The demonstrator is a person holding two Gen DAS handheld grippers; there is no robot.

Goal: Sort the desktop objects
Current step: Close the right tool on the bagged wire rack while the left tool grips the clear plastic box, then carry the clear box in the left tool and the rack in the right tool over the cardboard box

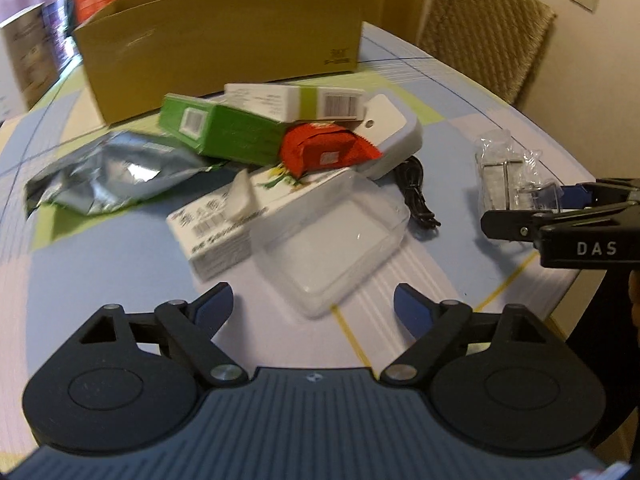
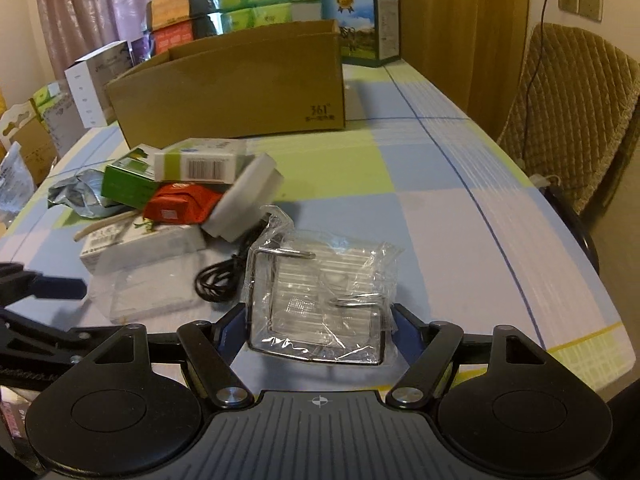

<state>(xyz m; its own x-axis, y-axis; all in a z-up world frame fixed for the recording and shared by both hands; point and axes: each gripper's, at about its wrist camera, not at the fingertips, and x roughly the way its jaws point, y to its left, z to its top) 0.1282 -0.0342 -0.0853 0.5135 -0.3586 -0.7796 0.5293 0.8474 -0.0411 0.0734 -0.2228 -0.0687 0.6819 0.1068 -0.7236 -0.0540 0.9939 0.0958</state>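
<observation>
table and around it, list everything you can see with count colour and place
cardboard box: 1, brown, far side of table
green carton: 1, in pile
white-green carton: 1, atop pile
red packet: 1, pile middle
foil bag: 1, silver, pile left
white box: 1, pile front
clear tray: 1, nearest
white device: 1, with black cable
bagged wire rack: 1, clear, right
chair: 1, tan
left gripper: open
right gripper: around rack

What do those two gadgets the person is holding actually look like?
Both match: the left gripper and right gripper have black linkage arms on round black discs, blue-padded jaws and a ribbed grey-blue body with a small crosshair mark. White letters "DAS" show on the right one's side.
</observation>
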